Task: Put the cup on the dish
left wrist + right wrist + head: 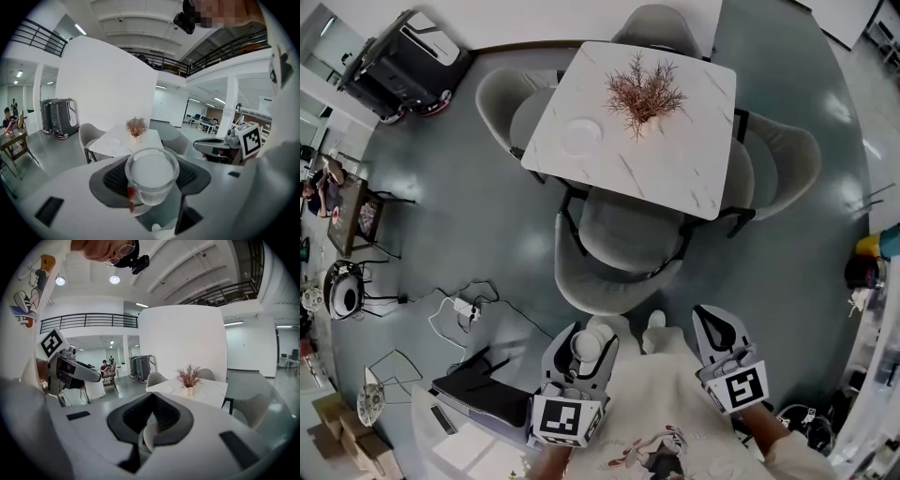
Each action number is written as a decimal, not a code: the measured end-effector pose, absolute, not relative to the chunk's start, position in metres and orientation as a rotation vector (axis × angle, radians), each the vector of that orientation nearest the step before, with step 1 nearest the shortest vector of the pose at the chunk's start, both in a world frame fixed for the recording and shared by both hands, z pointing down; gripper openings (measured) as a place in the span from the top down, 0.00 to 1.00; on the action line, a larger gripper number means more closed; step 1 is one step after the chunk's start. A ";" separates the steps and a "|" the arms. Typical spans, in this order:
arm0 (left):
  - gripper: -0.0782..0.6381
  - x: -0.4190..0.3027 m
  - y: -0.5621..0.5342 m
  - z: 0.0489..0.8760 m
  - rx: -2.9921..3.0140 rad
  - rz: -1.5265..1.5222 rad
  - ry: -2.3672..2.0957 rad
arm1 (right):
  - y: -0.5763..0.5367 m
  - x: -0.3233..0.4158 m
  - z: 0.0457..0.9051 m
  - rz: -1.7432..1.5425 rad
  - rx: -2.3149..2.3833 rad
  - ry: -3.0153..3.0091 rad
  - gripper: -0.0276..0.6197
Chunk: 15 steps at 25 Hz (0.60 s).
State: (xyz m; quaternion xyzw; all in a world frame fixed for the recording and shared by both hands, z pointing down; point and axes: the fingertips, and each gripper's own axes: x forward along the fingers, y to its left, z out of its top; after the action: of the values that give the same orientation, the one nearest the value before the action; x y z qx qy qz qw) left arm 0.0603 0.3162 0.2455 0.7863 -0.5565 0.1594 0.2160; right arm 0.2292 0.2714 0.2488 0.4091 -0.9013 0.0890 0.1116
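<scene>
— Left gripper [584, 349] is clamped on the cup [151, 174], both jaws pressed against its clear wall. What worries you from here?

— Mostly how far it has to go. In the head view the dish [580, 137] sits on the table [675, 178] at 12 o'clock from the cup, well apart from it, and a chair [619, 246] stands between the two. If the cup goes in low, it could knock the chair back

— And the grip?

— It's on a smooth round wall, and only part of that wall is held. If the cup tips on the way, I'd expect it to slide or twist between the jaws

— What about near the dish?

— A dried plant [645, 92] stands at about 2 o'clock from it, near enough that a wide approach could brush it. The dish is shallow and pale against a pale tabletop, so the cup could easily land half on the rim

— And the right gripper [724, 339]?

— Its jaws are drawn together with nothing I can name between them, so it can't steady anything
</scene>
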 end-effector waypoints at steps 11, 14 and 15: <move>0.51 -0.023 0.245 0.250 2.192 0.432 -1.476 | 0.206 0.142 0.245 0.278 1.222 -2.594 0.95; 0.51 -0.052 0.219 0.249 2.227 0.429 -1.467 | 0.187 0.116 0.247 0.275 1.250 -2.561 0.95; 0.51 -0.060 0.208 0.248 2.247 0.422 -1.467 | 0.179 0.109 0.250 0.270 1.262 -2.546 0.95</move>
State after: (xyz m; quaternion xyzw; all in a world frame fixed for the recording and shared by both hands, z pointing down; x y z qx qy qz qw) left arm -0.0602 0.2081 0.2481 0.8085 -0.5278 0.1520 0.2111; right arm 0.1085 0.1792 0.2500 0.4375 -0.8828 0.0935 0.1432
